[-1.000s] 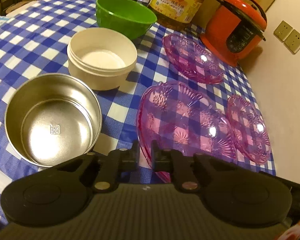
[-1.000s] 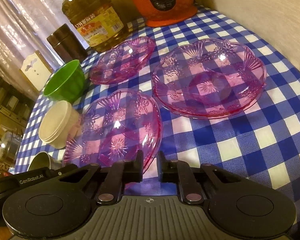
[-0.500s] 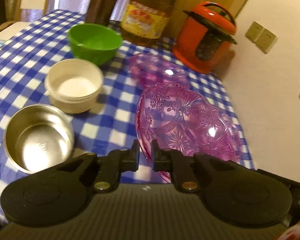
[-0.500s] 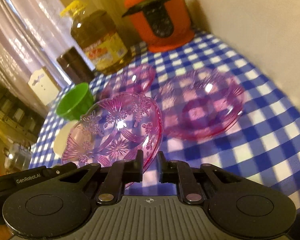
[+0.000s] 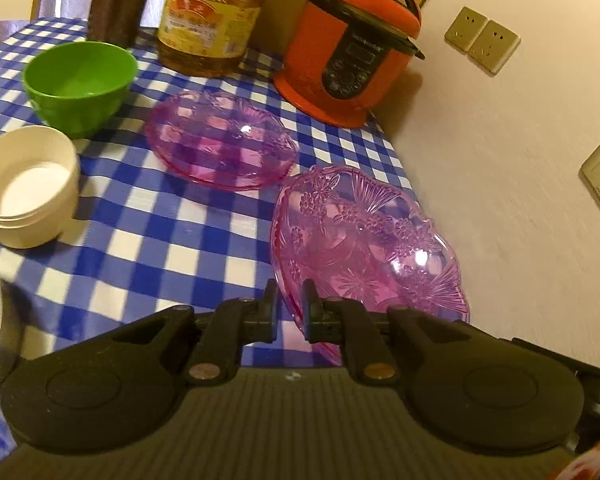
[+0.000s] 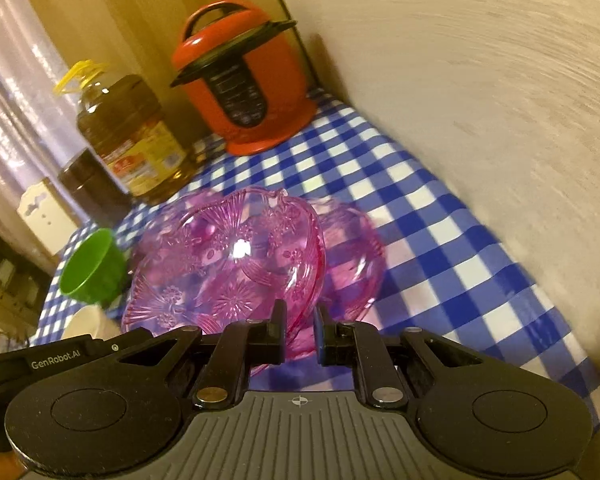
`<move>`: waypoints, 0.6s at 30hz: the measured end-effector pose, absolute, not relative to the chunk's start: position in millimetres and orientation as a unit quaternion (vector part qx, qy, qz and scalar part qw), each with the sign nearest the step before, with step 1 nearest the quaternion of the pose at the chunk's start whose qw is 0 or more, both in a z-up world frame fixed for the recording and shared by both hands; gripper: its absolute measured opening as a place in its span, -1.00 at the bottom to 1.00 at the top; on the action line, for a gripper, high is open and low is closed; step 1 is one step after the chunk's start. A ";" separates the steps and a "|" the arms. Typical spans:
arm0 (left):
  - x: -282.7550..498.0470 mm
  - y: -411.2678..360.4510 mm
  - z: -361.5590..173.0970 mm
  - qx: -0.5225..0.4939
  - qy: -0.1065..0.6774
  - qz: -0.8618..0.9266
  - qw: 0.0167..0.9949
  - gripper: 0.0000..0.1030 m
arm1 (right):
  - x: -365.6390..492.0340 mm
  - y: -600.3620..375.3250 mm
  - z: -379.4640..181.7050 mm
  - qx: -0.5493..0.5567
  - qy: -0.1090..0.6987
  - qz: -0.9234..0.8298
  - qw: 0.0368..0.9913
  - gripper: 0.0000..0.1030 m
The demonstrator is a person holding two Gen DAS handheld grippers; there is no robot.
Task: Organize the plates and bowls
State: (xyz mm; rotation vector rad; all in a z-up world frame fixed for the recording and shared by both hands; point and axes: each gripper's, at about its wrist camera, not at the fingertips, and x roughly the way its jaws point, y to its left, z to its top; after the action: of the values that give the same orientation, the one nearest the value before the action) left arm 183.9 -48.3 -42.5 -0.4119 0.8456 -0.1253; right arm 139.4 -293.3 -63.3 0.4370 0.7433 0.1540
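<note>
Plate (image 5: 364,248), pink and patterned, is pinched at its near rim by both the left gripper (image 5: 290,304) and the right gripper (image 6: 300,326), tilted above the checked cloth (image 5: 172,240). Beyond it a second pink plate (image 6: 352,252) lies beside the wall, and a third (image 5: 220,144) rests farther left. Cream tub (image 5: 28,188) and green bowl (image 5: 80,84) stand left; an oil bottle (image 5: 212,20) and red cooker (image 5: 352,48) stand at the back.

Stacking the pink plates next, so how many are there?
3. Held plate: pinched by left gripper and right gripper. Second plate: beside the green bowl. Third plate: behind the held one, near the wall.
</note>
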 end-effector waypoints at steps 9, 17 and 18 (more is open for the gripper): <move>207.1 -67.5 -56.2 -0.184 0.419 -0.069 0.887 -0.80 | 160.3 -309.4 -78.3 0.210 0.359 0.054 0.908 -0.74; 215.2 -75.5 -65.3 -0.164 0.426 -0.068 0.887 -0.79 | 168.4 -311.3 -88.5 0.206 0.361 0.047 0.908 -0.74; 216.4 -76.8 -66.2 -0.160 0.427 -0.068 0.887 -0.79 | 169.1 -311.3 -89.9 0.205 0.362 0.047 0.908 -0.73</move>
State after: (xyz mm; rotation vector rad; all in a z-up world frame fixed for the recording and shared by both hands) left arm 216.4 -76.8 -66.2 -0.3330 0.8879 -0.1417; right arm 169.1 -311.3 -89.9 0.4224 0.7464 0.0967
